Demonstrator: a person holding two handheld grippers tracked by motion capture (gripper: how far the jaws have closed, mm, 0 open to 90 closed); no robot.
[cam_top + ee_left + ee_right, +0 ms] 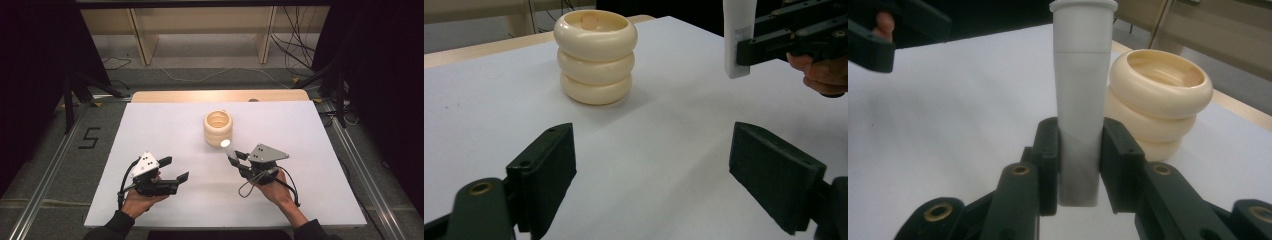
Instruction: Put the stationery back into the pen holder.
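Tube (1079, 100) clamped between right gripper (1079, 165) fingers (1047, 160)

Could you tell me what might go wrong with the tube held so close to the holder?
The right gripper clamps the white tube near its lower end, so it could tilt or slip. The ringed holder stands loose on the table; a nudge might shift or tip it. The left gripper, open, isn't steadying it.

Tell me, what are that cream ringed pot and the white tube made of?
The cream ringed pot looks like glazed ceramic or glossy plastic: smooth, with soft highlights on its three bulging rings. The white tube, clamped in the right tool, looks like matte plastic: an even, dull surface with a seam near its rimmed end.
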